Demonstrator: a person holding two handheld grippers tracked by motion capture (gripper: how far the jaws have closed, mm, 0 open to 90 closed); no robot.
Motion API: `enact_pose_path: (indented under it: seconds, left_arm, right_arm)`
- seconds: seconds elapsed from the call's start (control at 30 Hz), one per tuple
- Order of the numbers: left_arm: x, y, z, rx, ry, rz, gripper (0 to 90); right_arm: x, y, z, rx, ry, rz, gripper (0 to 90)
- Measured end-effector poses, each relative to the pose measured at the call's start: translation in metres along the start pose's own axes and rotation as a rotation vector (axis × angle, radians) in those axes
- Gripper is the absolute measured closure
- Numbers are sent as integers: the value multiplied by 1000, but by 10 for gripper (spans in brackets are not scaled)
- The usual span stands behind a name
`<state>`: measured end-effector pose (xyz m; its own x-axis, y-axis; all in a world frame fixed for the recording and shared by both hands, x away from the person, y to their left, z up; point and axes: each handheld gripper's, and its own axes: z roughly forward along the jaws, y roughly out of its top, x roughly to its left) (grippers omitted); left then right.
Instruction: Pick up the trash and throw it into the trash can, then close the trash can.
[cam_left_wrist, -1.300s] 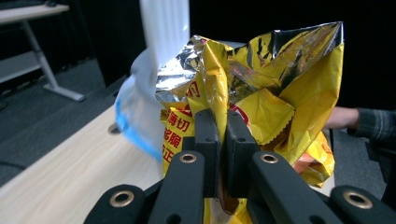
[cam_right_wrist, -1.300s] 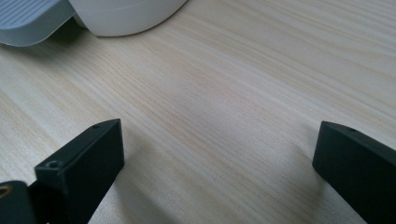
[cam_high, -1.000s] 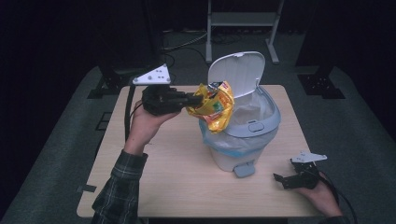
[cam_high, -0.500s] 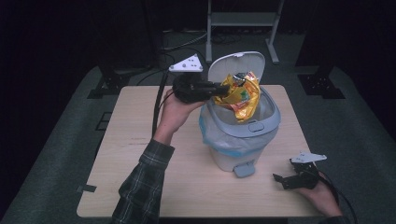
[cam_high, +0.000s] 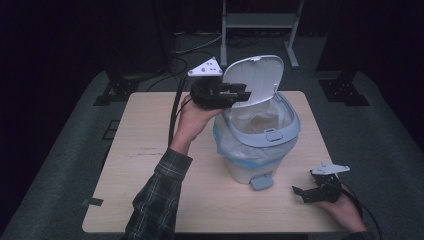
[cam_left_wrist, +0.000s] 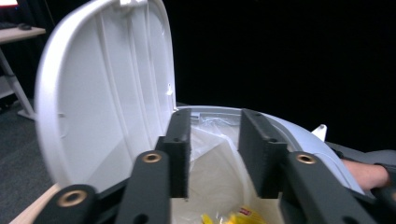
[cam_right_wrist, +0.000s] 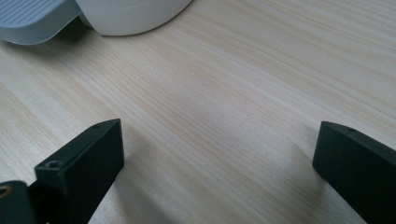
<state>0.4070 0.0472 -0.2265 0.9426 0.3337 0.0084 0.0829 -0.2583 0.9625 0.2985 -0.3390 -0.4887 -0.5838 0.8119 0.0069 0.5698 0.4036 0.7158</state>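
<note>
One wooden table (cam_high: 150, 165) fills the middle of the high view, its pale top bare at left and along the bottom edge. One white bin (cam_high: 257, 135) stands right of the frame's centre, with one clear liner bag (cam_high: 235, 150) folded over its blue-grey rim and one grey foot pedal (cam_high: 261, 181) at its base. Its one lid (cam_high: 255, 80) stands open, tipped back toward the top of the frame.

One yellow snack bag (cam_left_wrist: 233, 217) lies inside the bin, seen at the bottom edge of the left gripper view, below the jaws and apart from them.

Two grippers are in use. The left gripper (cam_high: 239, 93) is held just above the bin's rim, upper centre of the high view, in front of the raised lid. Its jaws have just been opening; they now stand a modest way apart with nothing between them. The right gripper (cam_high: 300, 192) rests low at the lower right of the high view, near the pedal but apart from it. In the right gripper view its two jaws stand wide apart over bare wood, holding nothing.
</note>
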Motion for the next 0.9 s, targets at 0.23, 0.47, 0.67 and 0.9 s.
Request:
enact_pose_path:
  seconds: [0.23, 0.47, 0.67, 0.9]
  left_arm:
    - [4, -2, -31, -8, 28, 11, 900]
    - [17, -4, -53, -8, 68, -2, 900]
    - [33, -4, -59, -14, 104, -24, 900]
    - [50, -3, -52, -31, 115, -44, 900]
  right_arm:
    - [0, 0, 0, 0, 0, 0, 11]
    - [0, 0, 0, 0, 0, 0, 10]
    - [0, 0, 0, 0, 0, 0, 10]
    - [0, 0, 0, 0, 0, 0, 11]
